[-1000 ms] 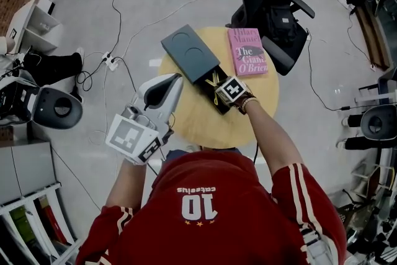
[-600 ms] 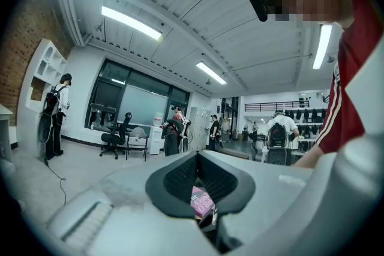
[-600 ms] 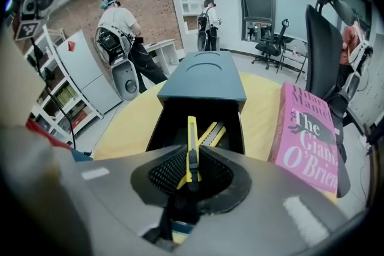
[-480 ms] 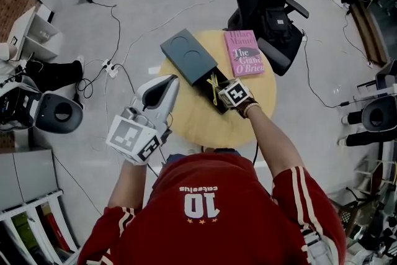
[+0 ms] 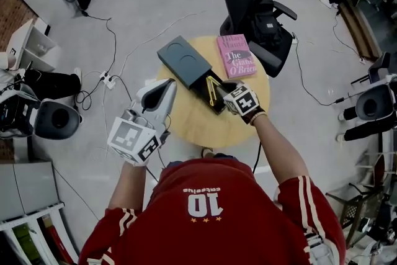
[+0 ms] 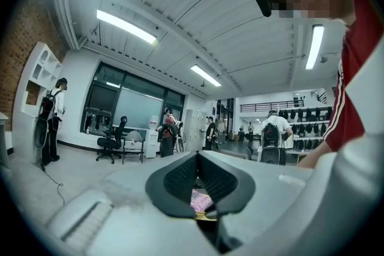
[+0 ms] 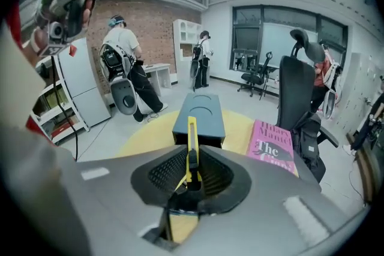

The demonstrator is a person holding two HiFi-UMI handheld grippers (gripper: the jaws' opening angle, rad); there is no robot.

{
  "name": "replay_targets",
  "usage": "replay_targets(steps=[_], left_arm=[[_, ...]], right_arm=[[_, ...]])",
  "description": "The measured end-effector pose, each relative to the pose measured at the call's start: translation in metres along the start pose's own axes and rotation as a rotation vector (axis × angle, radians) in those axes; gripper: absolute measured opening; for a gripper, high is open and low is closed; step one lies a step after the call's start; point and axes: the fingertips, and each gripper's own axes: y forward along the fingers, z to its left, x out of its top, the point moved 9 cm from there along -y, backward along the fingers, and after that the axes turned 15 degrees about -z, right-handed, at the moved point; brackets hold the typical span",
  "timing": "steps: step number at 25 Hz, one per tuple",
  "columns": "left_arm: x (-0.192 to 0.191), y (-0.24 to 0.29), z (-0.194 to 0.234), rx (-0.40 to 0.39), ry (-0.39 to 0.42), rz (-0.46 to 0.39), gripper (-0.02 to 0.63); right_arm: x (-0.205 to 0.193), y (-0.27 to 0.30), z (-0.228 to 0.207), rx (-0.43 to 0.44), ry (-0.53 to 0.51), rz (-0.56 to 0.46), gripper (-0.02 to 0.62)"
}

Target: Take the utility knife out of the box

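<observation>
Red jersey, white 10; striped sleeves

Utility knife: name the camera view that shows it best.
Right gripper view: the utility knife stands close and centred, clamped between the fingers. The head view shows only a small yellow sliver. The left gripper view misses it.

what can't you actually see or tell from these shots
Box interior: head view, the right gripper and utility knife overlap its open end.
Knife's lower end: right gripper view, buried between the gripper's pads.
Blade out or not: too small in every view.
Table: left gripper view, the shut left gripper blocks all but a sliver.
</observation>
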Motion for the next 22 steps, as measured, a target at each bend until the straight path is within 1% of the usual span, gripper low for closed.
replay_targets(steps=[6, 9, 13, 17, 22], left_arm=[[0.006, -0.003, -0.009, -0.041, 0.022, 0.004, 0.005], [0.008, -0.001, -0.012, -0.073, 0.036, 0.007, 0.004], [0.01, 0.003, -0.018, -0.104, 0.044, 0.0, 0.005], [0.011, 0.007, -0.024, -0.121, 0.041, -0.003, 0.005], [0.013, 0.008, -0.027, -0.147, 0.034, -0.007, 0.003]], right_arm=[[0.042, -0.058, 0.018, -0.044, -0.011, -0.175, 0.063], [0.069, -0.092, 0.031, -0.054, -0.033, -0.282, 0.064], [0.109, -0.138, 0.048, -0.088, -0.075, -0.435, 0.063], [0.143, -0.178, 0.067, -0.109, -0.105, -0.589, 0.063], [0.177, -0.218, 0.087, -0.126, -0.129, -0.74, 0.064]])
